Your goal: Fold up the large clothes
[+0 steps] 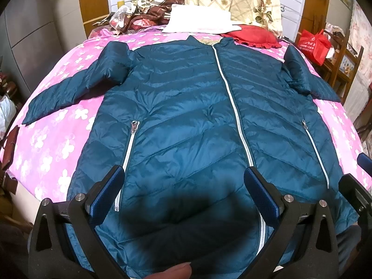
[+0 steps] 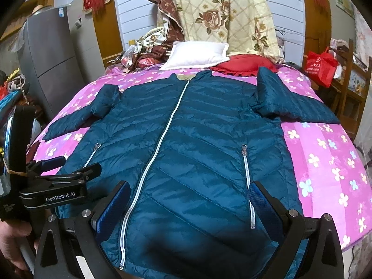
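In the left wrist view, the jacket (image 1: pixel 186 116) is lying zipped and face up on the pink bedspread (image 1: pixel 58 144), sleeves spreading outward. The left gripper (image 1: pixel 183 195) is hovering over its hem with jaws standing wide, gripping nothing.

In the right wrist view, the right gripper (image 2: pixel 189 205) is likewise gaping wide above the jacket (image 2: pixel 197 139) near the hem, empty. A white pillow (image 2: pixel 197 55) and red cushion (image 2: pixel 244 64) are sitting beyond the collar.
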The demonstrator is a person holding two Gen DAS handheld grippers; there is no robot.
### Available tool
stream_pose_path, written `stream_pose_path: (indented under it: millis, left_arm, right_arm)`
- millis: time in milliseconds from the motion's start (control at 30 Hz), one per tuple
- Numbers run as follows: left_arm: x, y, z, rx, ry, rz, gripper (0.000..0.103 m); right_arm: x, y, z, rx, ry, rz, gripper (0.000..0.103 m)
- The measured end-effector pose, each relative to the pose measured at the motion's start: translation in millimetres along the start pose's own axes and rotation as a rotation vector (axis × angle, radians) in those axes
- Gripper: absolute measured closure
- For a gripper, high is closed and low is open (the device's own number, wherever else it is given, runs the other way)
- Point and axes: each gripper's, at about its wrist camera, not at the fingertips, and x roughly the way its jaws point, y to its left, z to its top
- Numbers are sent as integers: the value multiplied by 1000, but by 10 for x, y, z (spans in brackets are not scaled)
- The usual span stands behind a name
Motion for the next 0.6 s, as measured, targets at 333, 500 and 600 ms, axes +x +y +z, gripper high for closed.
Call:
stream_pose_path:
  millis: [333,500,600]
  left_arm:
    - [20,18,5,-6,6,-2,0]
    - [44,28,2,-5,9,-2,0]
    - [51,33,0,-7,10,-3,0]
  right_arm:
    - [20,-28,-1,14,12,6,2]
    - [28,-39,-6,17,13,11,2]
    - [34,-39,-10,19,14,12,2]
